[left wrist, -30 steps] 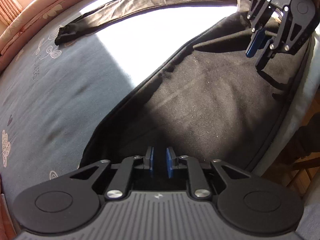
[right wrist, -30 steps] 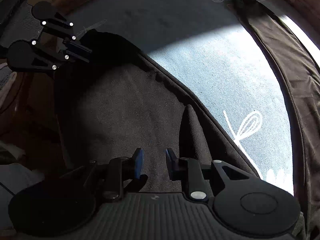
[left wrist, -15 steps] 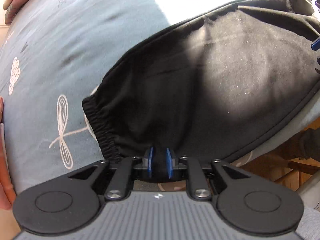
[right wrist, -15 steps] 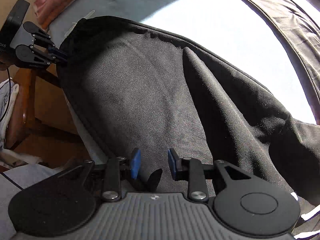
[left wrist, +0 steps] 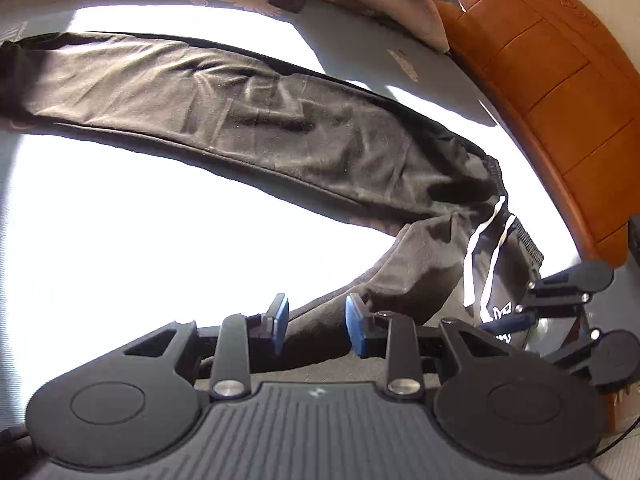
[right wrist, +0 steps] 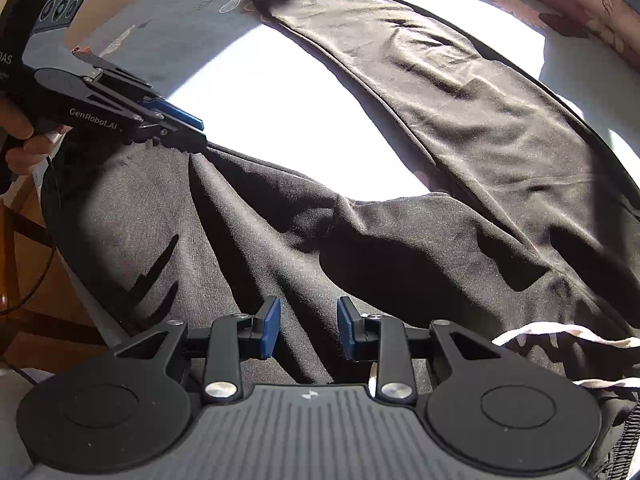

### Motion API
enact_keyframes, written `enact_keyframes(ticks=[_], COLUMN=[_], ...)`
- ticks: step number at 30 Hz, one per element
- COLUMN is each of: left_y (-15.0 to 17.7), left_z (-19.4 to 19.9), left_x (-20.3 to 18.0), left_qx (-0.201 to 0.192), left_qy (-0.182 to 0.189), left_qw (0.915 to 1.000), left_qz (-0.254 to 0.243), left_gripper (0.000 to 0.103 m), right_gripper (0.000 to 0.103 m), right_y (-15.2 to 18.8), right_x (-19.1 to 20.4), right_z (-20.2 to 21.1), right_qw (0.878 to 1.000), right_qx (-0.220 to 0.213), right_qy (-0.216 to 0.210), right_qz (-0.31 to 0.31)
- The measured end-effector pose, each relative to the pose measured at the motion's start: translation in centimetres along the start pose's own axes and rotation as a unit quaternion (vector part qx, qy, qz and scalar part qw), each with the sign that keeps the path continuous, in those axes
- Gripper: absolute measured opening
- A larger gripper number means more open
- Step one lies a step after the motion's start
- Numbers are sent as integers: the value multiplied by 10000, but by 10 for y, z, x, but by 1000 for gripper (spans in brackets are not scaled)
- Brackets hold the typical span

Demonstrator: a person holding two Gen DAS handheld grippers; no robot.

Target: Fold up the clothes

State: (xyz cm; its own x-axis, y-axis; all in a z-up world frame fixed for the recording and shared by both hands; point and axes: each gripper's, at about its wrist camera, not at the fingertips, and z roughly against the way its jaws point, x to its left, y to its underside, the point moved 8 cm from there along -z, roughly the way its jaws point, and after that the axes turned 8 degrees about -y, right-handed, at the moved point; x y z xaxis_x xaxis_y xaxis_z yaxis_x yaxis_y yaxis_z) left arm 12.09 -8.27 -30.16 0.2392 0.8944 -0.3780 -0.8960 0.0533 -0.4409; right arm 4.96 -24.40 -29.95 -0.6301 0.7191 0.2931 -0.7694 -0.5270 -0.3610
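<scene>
The left claw (left wrist: 316, 324) has swung away from the cuff end of the black trousers (left wrist: 248, 120), and its jaws are opening with cloth slack between them. The near leg, flat a second ago, now rises in folds toward that claw (seen from the right wrist). The waistband drawstring (left wrist: 486, 256) has come into sight.

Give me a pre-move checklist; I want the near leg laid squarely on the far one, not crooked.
1. far leg lying flat: ok, light wrinkles.
2. near leg smooth: not ok, bunched in deep folds.
3. left gripper grip: not ok, jaws opening with leg fabric between them.
4. right gripper grip: cannot tell.
5. drawstring tucked away: not ok, it lies loose on top.
</scene>
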Motion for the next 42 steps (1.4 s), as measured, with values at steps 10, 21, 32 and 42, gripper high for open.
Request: enact_keyframes(ticks=[10,21,32,42], left_y=[-29,-48,-77,-91], left_z=[-130,-162,-157,-152], left_x=[-50,-85,-107,-120], left_qx=[716,389,302,449], left_qy=[412,1040,1721,1769], left_qw=[9906,9839,9696,9720], left_qz=[1089,1398,1711,1477], left_gripper=[40,57,57,59], right_gripper=[35,36,36,36], right_y=[45,56,31,-22], right_x=[-36,-77,-85,-114], right_z=[16,29,34,-22], right_qw=[9970,9879,9867,9835], right_qx=[-433,-900,-1271,-1477], right_qy=[-38,-67,43,-73], right_qz=[-636,-1258,-1013,-1042])
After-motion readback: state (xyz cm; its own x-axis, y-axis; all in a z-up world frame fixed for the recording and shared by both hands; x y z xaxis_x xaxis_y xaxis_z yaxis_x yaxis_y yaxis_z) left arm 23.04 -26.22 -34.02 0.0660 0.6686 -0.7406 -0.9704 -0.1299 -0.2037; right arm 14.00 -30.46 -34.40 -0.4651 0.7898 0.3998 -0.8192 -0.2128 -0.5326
